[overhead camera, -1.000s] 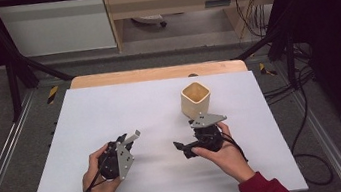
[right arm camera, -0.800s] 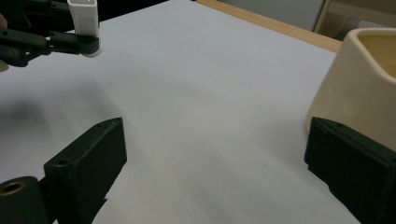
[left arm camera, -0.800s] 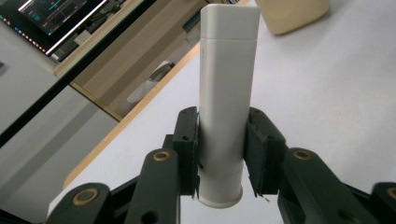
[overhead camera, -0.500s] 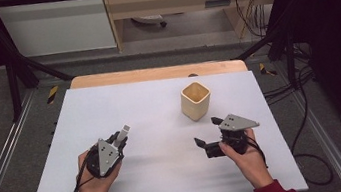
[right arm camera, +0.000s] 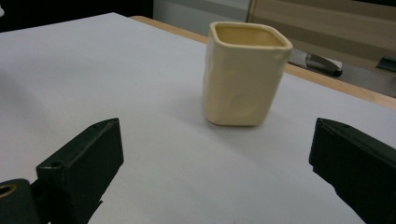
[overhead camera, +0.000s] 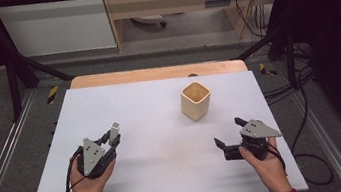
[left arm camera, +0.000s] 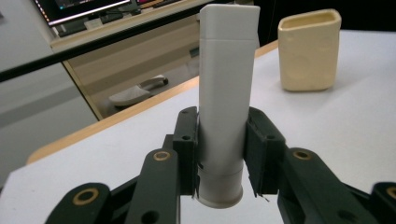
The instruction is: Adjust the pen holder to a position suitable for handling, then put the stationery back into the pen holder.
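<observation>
On the left, our left claw (overhead camera: 112,140) is clenched on a white tube (left arm camera: 226,93), the black pads pressing its lower body from both sides just above the round cap at its base. We judge it a light thing, most likely plastic, firm enough near the cap to bear a squeeze but apt to give if pinched higher up where it flattens; its smooth skin could slip, so low on the body, where we have it, seems the right place to hold. It looks plain matte white, round at the bottom and widening to a flat crimped end that points away from the hand, above the white surface (overhead camera: 165,142) at its near left part.

Farther right stands a cream cup (overhead camera: 195,101) with a squarish, rounded mouth, upright and apparently empty, well apart from both claws. It looks like ceramic to us: stiff, heavier, breakable, best taken across two opposite walls.

On the right, our right claw (overhead camera: 230,134) has just been opening; its jaws stand wide and released with nothing between them, aimed toward the cup.
</observation>
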Tool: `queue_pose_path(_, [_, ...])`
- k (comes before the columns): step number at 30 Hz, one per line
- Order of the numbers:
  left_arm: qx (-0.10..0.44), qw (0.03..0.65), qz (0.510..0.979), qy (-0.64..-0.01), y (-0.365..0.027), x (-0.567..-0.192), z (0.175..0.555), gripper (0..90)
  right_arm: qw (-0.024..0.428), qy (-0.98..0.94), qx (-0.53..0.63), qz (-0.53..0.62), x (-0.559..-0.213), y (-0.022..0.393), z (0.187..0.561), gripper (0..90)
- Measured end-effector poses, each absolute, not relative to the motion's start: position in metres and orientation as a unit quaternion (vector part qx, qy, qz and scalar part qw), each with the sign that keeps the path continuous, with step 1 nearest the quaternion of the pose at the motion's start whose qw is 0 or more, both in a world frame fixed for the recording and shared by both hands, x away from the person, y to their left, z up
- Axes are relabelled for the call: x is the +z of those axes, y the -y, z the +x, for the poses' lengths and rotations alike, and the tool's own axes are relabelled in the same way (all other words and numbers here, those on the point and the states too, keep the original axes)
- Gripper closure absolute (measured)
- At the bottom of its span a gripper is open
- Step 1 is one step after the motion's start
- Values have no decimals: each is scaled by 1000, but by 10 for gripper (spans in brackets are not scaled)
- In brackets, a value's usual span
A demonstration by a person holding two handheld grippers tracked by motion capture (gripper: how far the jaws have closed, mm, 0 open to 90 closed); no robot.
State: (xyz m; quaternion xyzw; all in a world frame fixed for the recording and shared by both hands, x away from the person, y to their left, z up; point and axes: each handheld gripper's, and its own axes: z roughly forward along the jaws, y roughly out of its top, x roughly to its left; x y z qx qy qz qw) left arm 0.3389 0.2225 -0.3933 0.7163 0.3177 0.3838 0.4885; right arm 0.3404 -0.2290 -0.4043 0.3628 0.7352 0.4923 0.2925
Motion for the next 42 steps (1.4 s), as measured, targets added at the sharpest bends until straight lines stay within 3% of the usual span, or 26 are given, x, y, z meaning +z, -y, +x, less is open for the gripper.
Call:
queue_pose_path(8, [350, 525, 690, -354, -234, -391, 338, 680, 274, -722, 491, 403, -418, 251, 334, 35])
queue_pose_path(30, [297, 573, 663, -379, -236, -384, 336, 680, 264, -742, 469, 400, -427, 236, 342, 30])
queue_pose_path(42, [253, 589, 675, -366, -203, -376, 351, 680, 255, -752, 456, 401, -432, 231, 342, 31])
